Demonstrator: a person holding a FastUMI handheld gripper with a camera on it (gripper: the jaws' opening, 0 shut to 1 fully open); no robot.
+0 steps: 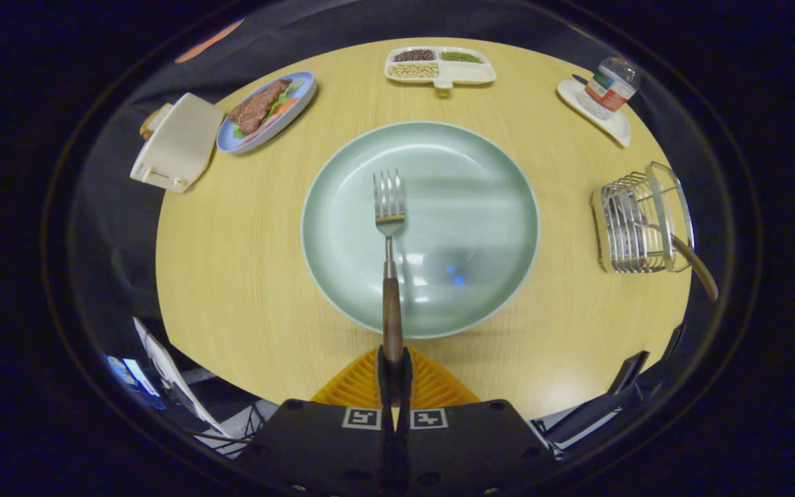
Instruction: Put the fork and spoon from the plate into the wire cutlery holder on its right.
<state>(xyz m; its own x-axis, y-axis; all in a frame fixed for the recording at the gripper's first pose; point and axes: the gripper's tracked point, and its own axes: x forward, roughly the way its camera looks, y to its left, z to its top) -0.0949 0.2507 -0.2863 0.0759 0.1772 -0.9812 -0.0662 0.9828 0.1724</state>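
1. Far left, a boxy cream toaster (178,141) sits at the edge of the round, pale wood-grain table (246,276), with what looks like bread just behind it, though the view is too warped there to be sure.
2. Just right of it lies an oval blue plate (304,93) with a brown slab of meat and some greens.
3. At the far middle stands a white divided tray (477,72) with beans in three of its wells.
4. In the centre lies a large, round, glossy pale-green plate (473,207).
5. The fork (390,238), steel tines and neck on a dark wooden handle, points away over the plate's left half.
6. The gripper (394,362) is clenched on the near end of the handle, both fingers pressed against it.
7. Far right, a clear bottle (611,84) with a label stands on a small white dish (601,114).
8. Right of the plate and well apart from it, the wire cutlery holder (635,221) holds the spoon (691,259), whose wooden handle leans out toward the near right.
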